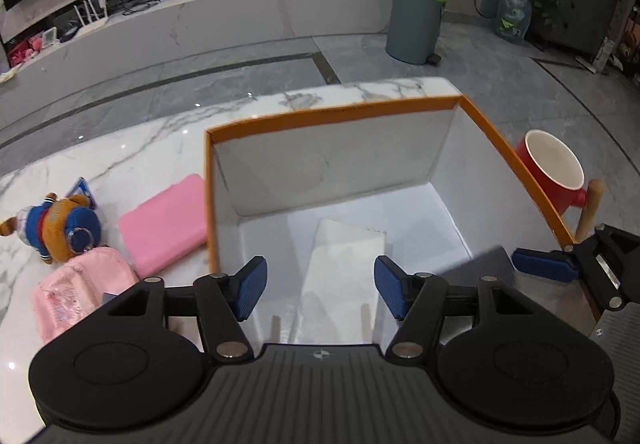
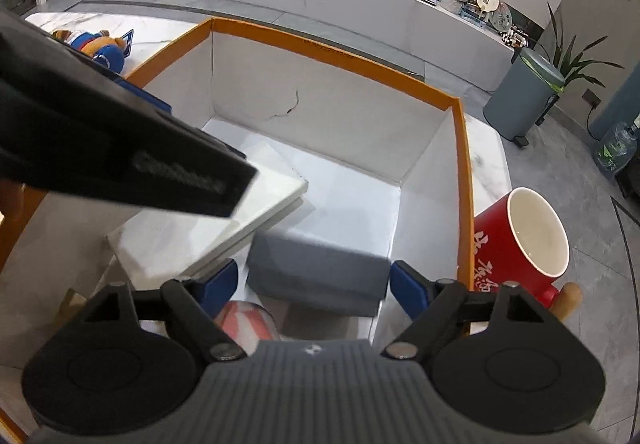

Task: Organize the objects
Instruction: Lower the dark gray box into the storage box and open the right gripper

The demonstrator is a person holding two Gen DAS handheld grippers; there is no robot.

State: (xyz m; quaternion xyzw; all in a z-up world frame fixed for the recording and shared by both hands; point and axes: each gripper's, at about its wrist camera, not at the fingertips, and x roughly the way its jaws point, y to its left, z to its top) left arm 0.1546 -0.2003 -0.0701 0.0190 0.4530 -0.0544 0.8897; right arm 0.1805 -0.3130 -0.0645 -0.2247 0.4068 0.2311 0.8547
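The marble table (image 1: 132, 147) carried a large box (image 1: 336, 111) with orange rims and white inner walls, standing near the table's far corner; past that edge lay only grey floor. The box was open at the top, and its far half was bare white floor with free room, while the near half held a flat white slab (image 2: 208, 219), a grey rectangular case (image 2: 320, 268) just beside it, and something pink and white (image 2: 248, 324) partly hidden under the right gripper's body. Outside the box's right wall, close against the orange rim, stood a red mug (image 2: 520, 244) with a wooden handle, close to the table's edge. On the left side of the box the table was more crowded: a pink case (image 1: 164, 224) lay just beside the box wall, a pink pouch (image 1: 84, 292) sat nearer the camera, and a plush bear in blue (image 1: 56, 224) lay beyond it with a small blue card (image 1: 82, 189) next to it. Both grippers pointed steeply downward into the box from its near side. The left gripper (image 1: 320, 292) hung over the white slab with its jaws apart and nothing between them. The right gripper (image 2: 314, 288) hung at the grey case with a blue pad on each side of it; the jaws stood wide, and a thin gap showed on the left side, so the pads did not appear to press on it. The left gripper's dark body crossed the upper left of the right wrist view.
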